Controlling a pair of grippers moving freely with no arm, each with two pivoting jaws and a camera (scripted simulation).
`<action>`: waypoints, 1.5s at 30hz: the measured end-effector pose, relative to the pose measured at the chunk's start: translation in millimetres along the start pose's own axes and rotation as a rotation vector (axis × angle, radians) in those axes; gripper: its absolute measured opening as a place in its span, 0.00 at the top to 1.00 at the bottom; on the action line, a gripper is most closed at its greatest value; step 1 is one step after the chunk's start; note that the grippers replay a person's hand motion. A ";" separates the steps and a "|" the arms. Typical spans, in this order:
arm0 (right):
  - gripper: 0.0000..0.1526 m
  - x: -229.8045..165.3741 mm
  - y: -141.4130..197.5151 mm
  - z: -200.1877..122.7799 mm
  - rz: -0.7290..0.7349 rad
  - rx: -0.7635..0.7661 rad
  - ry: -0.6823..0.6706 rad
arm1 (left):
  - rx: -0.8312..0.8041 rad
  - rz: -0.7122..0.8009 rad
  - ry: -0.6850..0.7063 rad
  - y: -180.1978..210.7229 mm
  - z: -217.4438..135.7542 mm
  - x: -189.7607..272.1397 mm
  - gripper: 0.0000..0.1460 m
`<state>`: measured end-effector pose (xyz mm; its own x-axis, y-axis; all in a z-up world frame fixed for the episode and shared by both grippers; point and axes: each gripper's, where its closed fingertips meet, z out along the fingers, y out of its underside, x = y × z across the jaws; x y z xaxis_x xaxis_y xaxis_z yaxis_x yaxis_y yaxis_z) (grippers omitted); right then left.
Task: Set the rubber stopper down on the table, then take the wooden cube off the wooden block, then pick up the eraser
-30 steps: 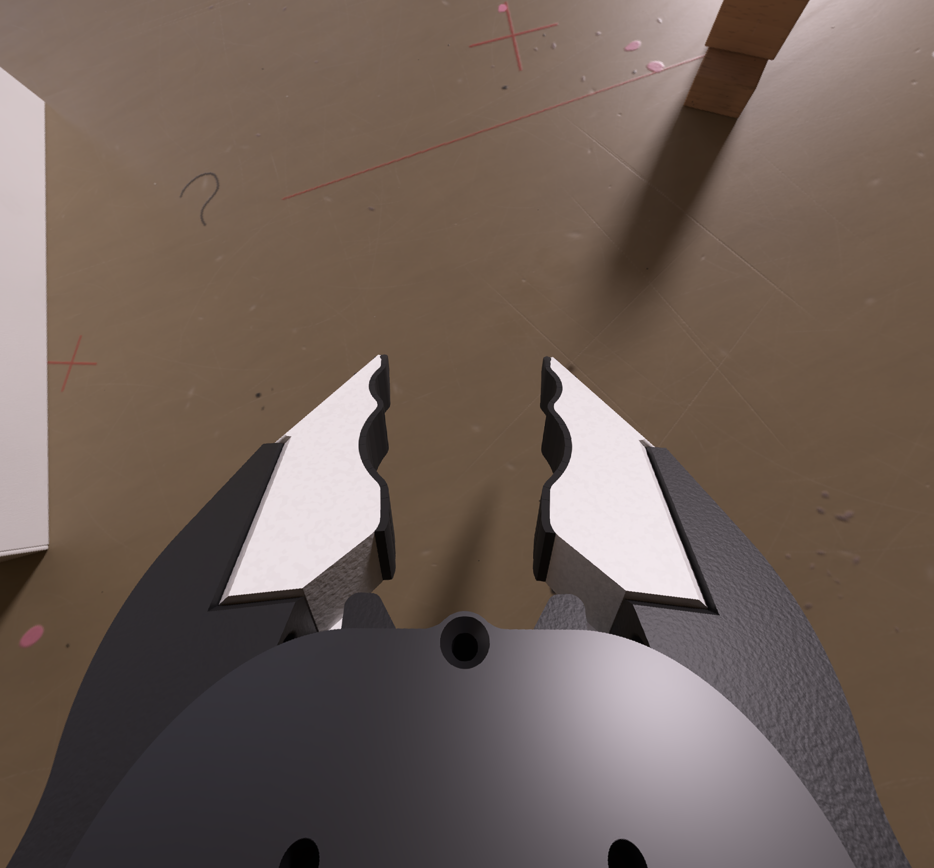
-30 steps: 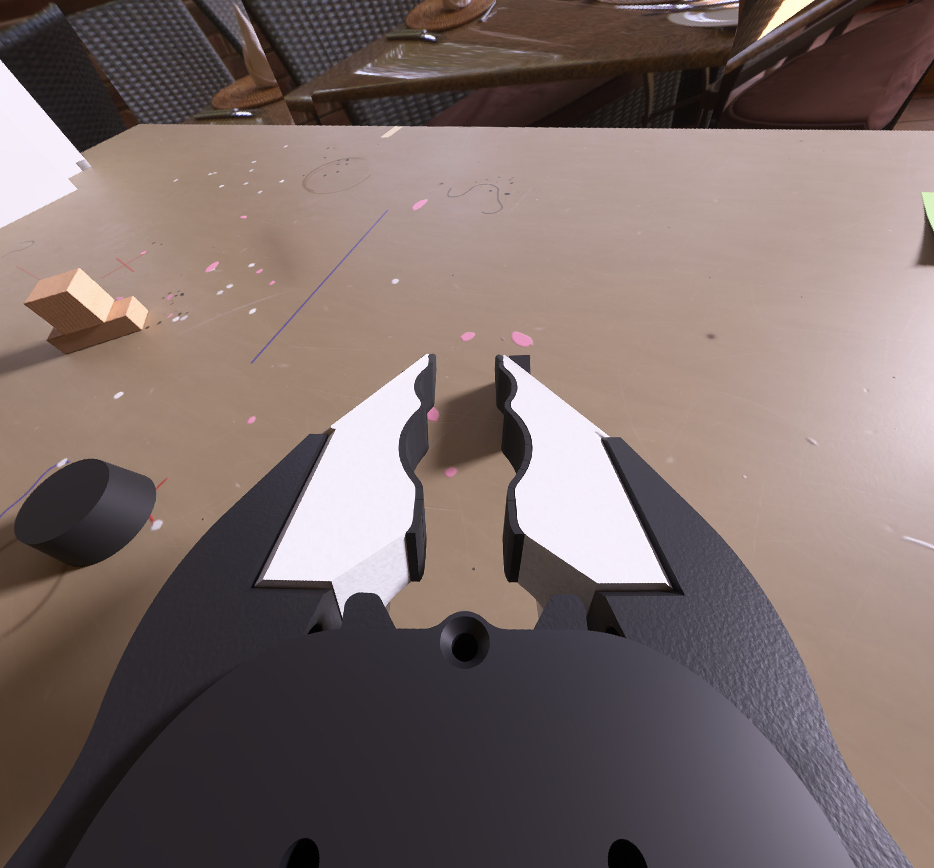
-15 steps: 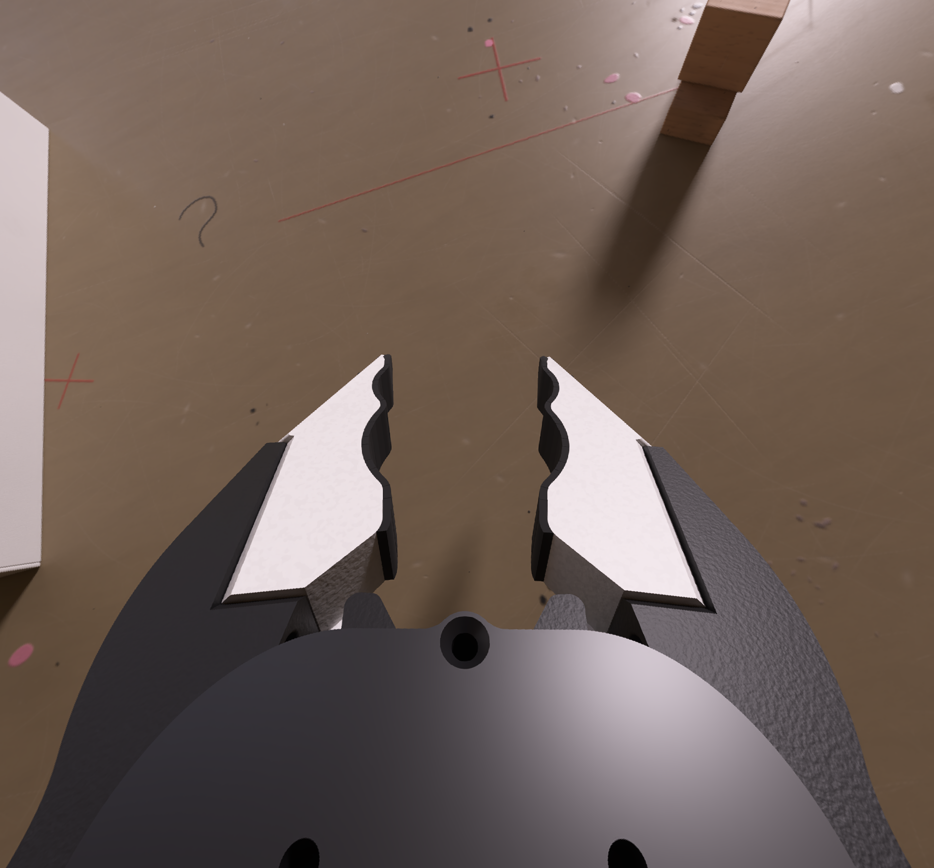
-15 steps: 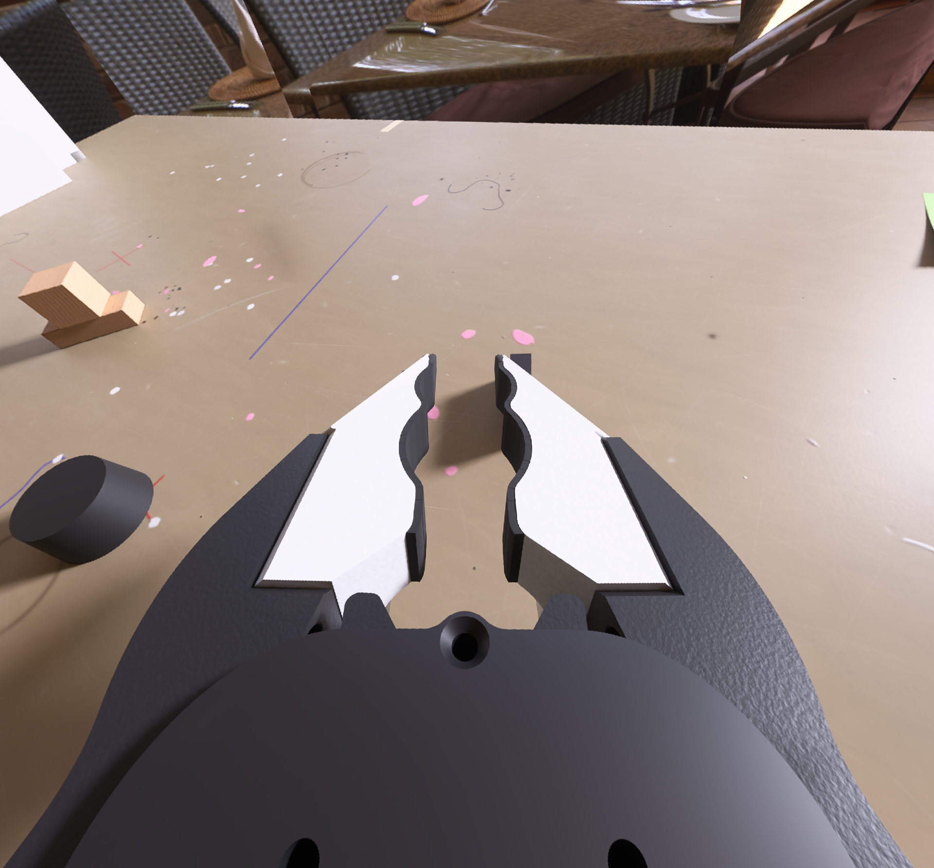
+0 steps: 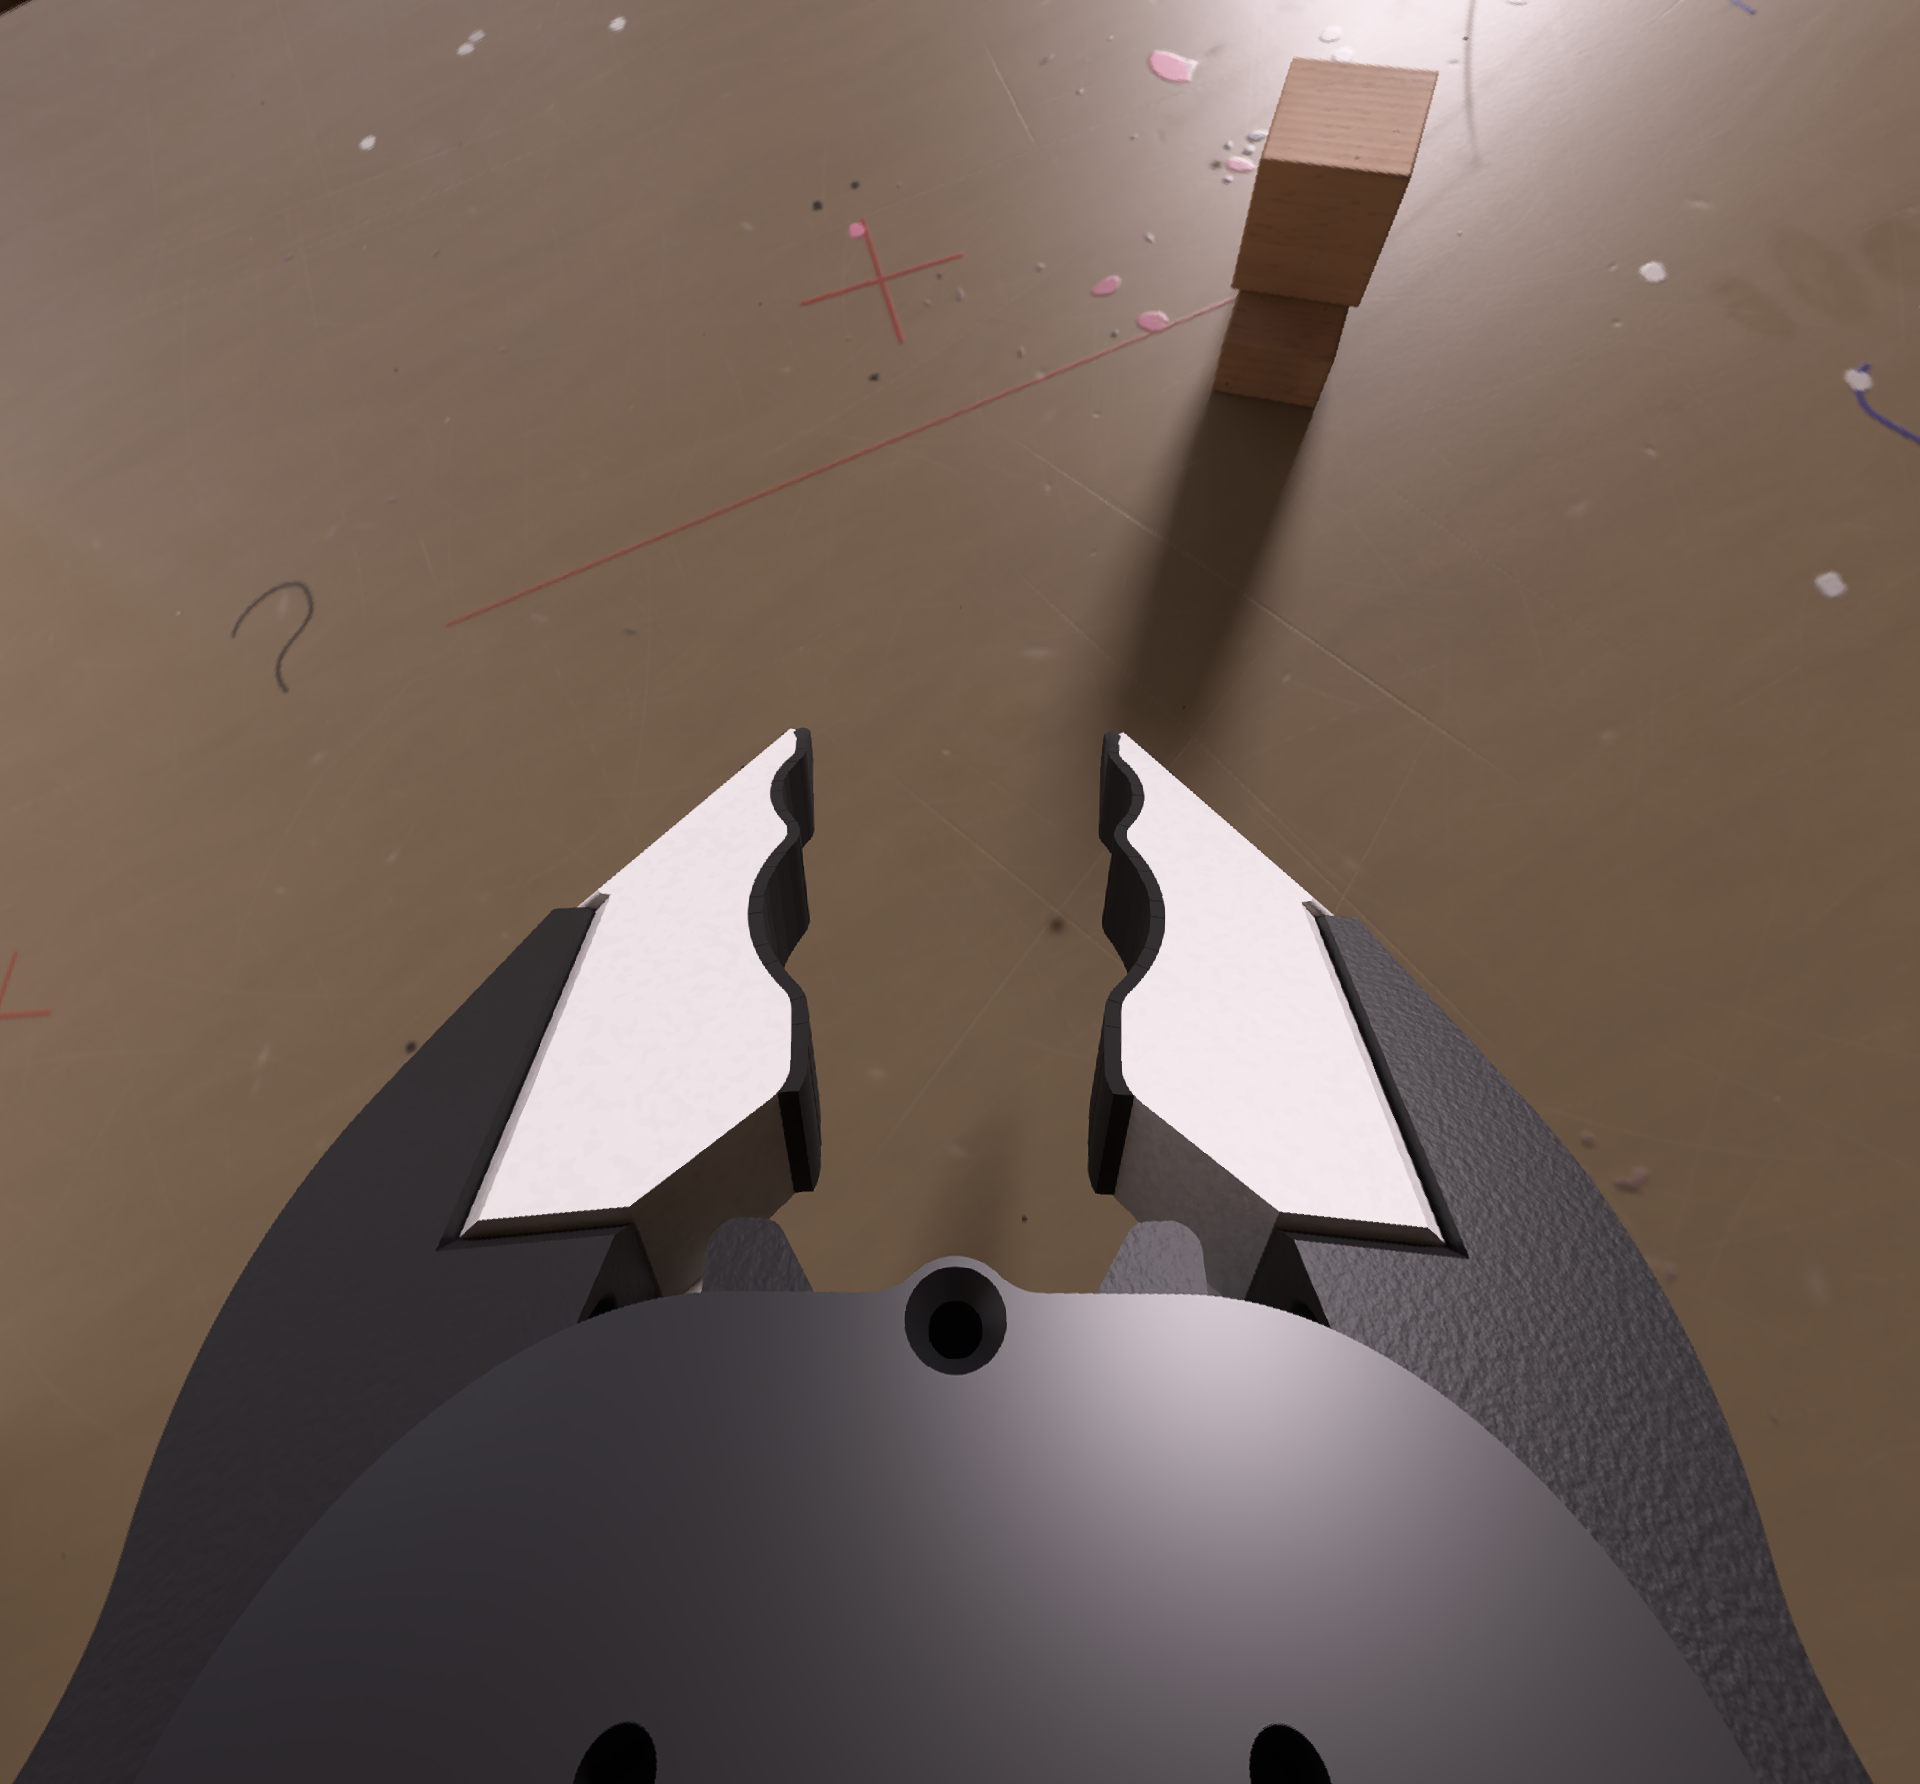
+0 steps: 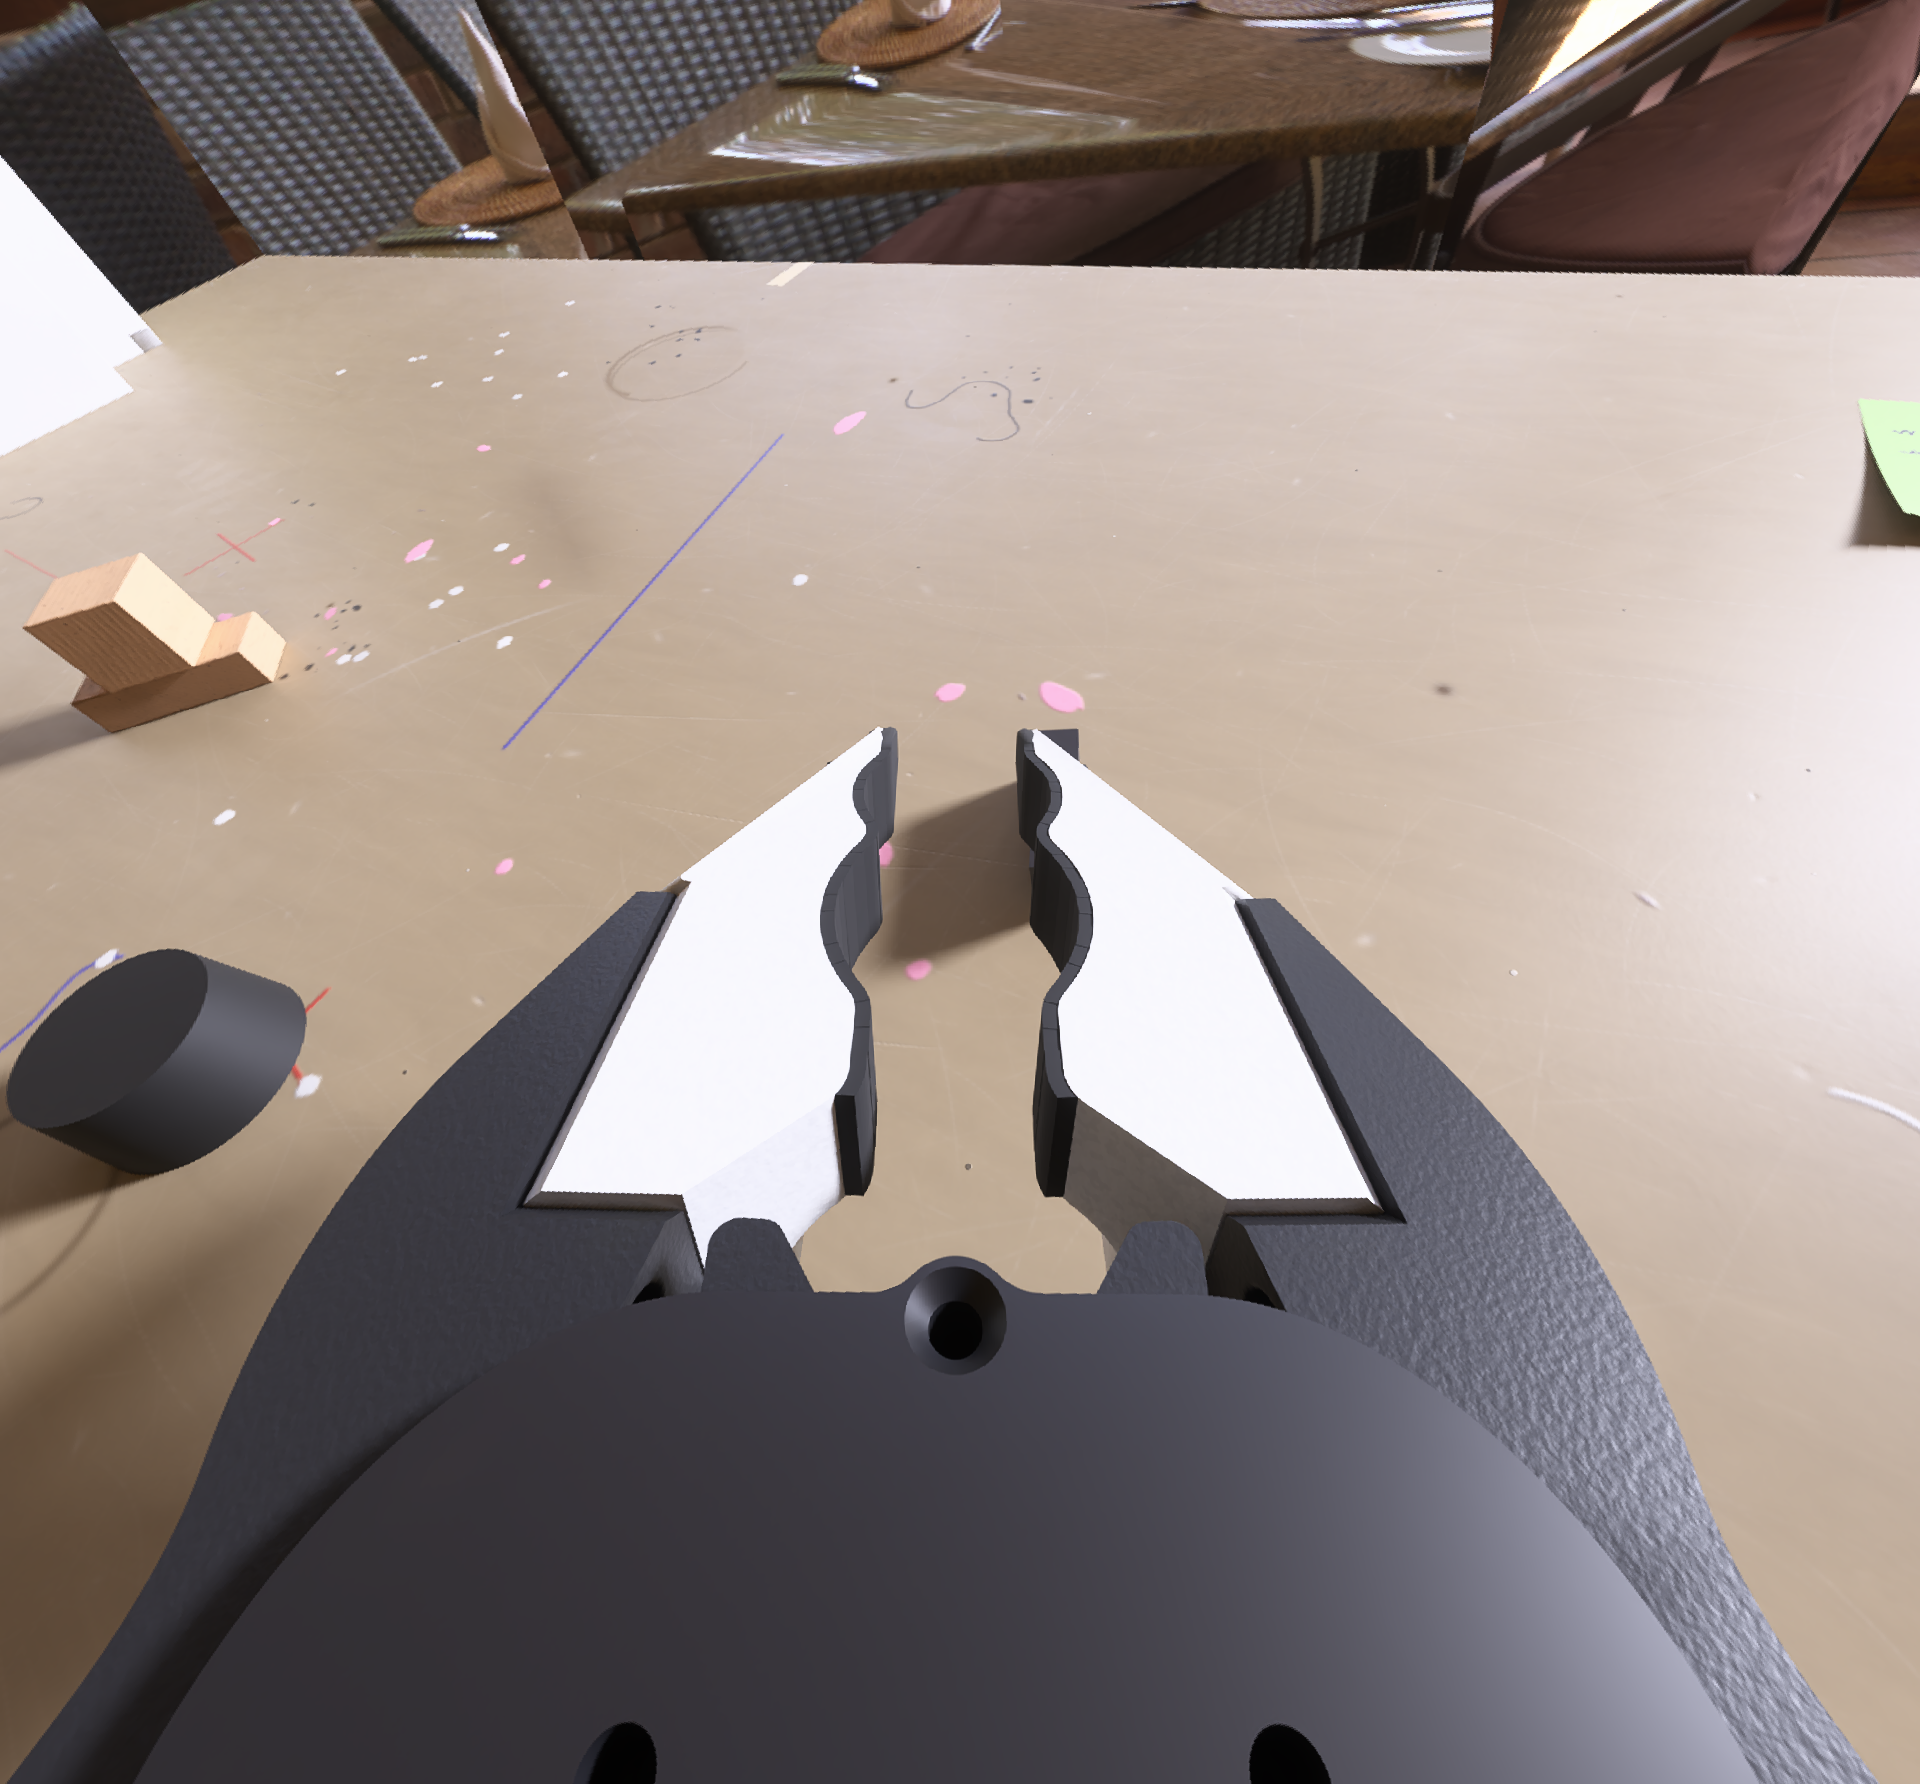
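Note:
In the left wrist view the wooden cube (image 5: 1340,176) sits on the wooden block (image 5: 1276,347), far ahead and to the right of my left gripper (image 5: 956,747). That gripper is open wide and empty above the table. In the right wrist view the same cube (image 6: 114,622) rests on the block (image 6: 208,685) at the far left. The black rubber stopper (image 6: 156,1059) lies on its side on the table at the near left. My right gripper (image 6: 956,742) is open narrowly and empty. A small dark piece (image 6: 1062,740) shows just past its right fingertip; I cannot tell what it is.
The tan table (image 6: 1351,591) is marked with pen lines and paint spots. A white sheet (image 6: 52,352) lies at the far left and a green note (image 6: 1896,467) at the right edge. Wicker chairs and another table (image 6: 1039,124) stand beyond the far edge.
The left gripper has swung toward the wooden stack, which now sits lower and nearer the centre of its view. The white sheet has left that view. The right gripper has barely moved.

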<state>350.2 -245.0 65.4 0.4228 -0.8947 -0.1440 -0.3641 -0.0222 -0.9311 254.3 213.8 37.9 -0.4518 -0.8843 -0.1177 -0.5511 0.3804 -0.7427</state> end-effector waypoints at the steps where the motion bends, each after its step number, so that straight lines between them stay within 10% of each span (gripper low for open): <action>1: 0.85 0.2 0.0 0.0 0.001 0.001 0.001 | 0.002 0.008 0.003 -2.1 1.8 0.7 0.62; 29: 0.86 -2.3 -0.5 -2.4 0.006 0.010 -0.027 | -0.035 0.157 0.136 -46.7 50.1 41.8 0.65; 45: 0.89 54.2 24.1 -54.9 -0.054 -0.079 0.283 | -0.050 0.246 0.216 -67.4 67.5 75.2 0.67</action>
<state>318.8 -318.5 53.6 0.1995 -0.9798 0.0146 -0.4153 -0.0980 -0.9044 304.7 103.4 34.6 -0.7111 -0.6884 -0.1432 -0.4379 0.5929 -0.6758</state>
